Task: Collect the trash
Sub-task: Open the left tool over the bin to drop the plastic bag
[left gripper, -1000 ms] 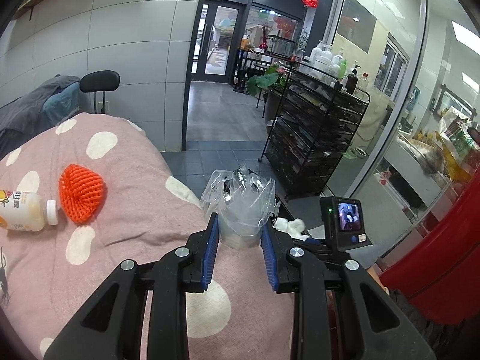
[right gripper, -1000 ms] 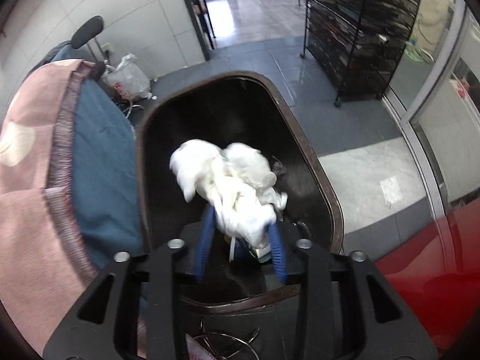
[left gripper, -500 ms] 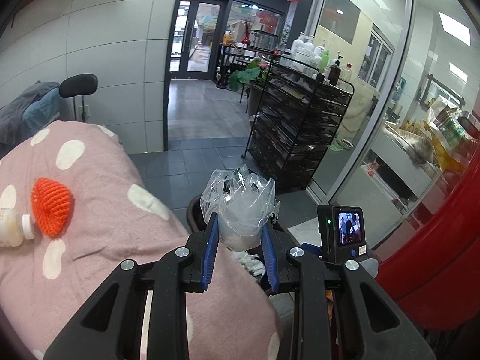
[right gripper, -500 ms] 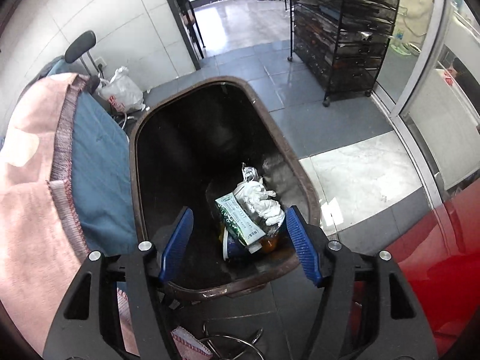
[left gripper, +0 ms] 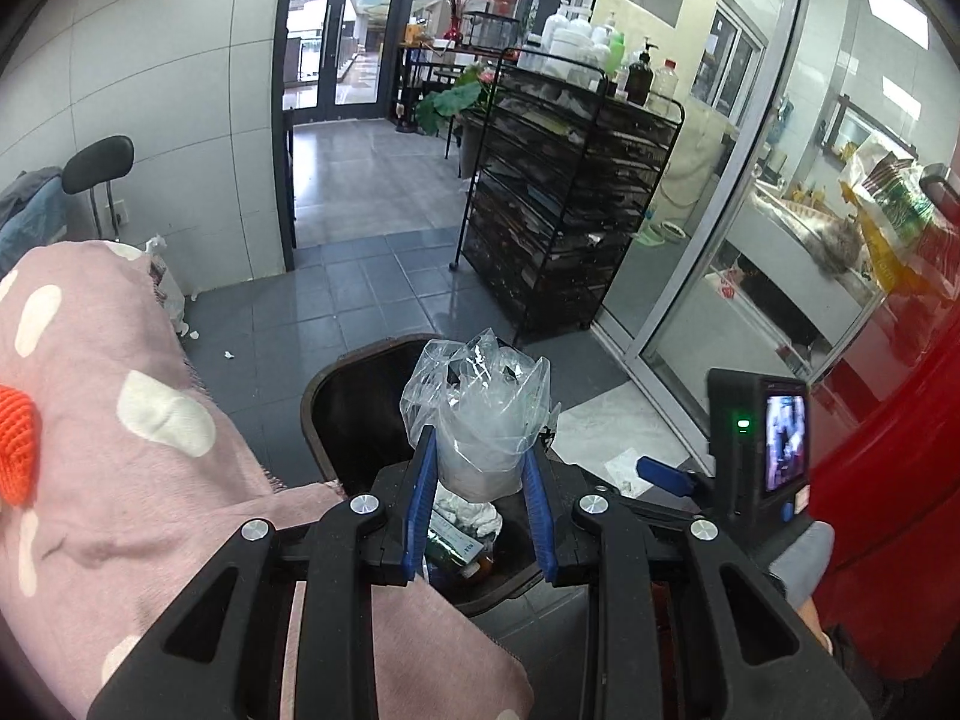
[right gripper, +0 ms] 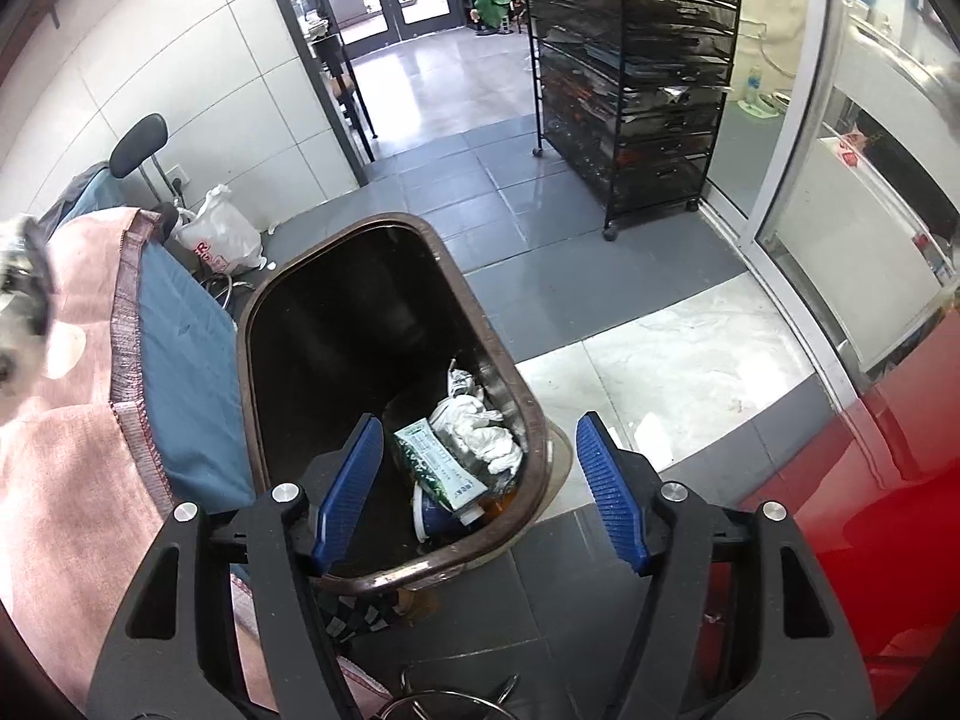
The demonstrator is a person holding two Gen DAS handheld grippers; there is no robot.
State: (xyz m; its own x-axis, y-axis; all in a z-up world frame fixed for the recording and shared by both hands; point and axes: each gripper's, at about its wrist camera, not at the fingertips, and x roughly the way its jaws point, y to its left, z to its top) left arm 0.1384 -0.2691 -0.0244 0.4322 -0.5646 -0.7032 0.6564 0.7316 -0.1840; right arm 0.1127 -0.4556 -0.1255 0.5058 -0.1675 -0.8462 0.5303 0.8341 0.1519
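My left gripper (left gripper: 478, 450) is shut on a crumpled clear plastic bag (left gripper: 480, 396) and holds it over the near end of a dark brown bin (left gripper: 312, 414). In the right wrist view the right gripper (right gripper: 480, 426) hangs open above the same bin (right gripper: 252, 312), nothing between its blue pads. At the bottom of the bin lie a white crumpled tissue (right gripper: 486, 438) and a green and white carton (right gripper: 441, 468). An orange foam net (left gripper: 15, 456) rests on the pink dotted blanket (left gripper: 120, 480) at the far left.
A black wire rack (left gripper: 570, 210) stands on the tiled floor beyond the bin, beside a glass partition (left gripper: 750, 240). A red surface (left gripper: 900, 480) fills the right side. A white plastic bag (right gripper: 219, 240) and a black chair (left gripper: 99, 162) sit by the wall.
The left gripper carried the plastic bag off the blanket to above the bin. The right gripper opened, the white tissue fell into the bin, and the gripper rose.
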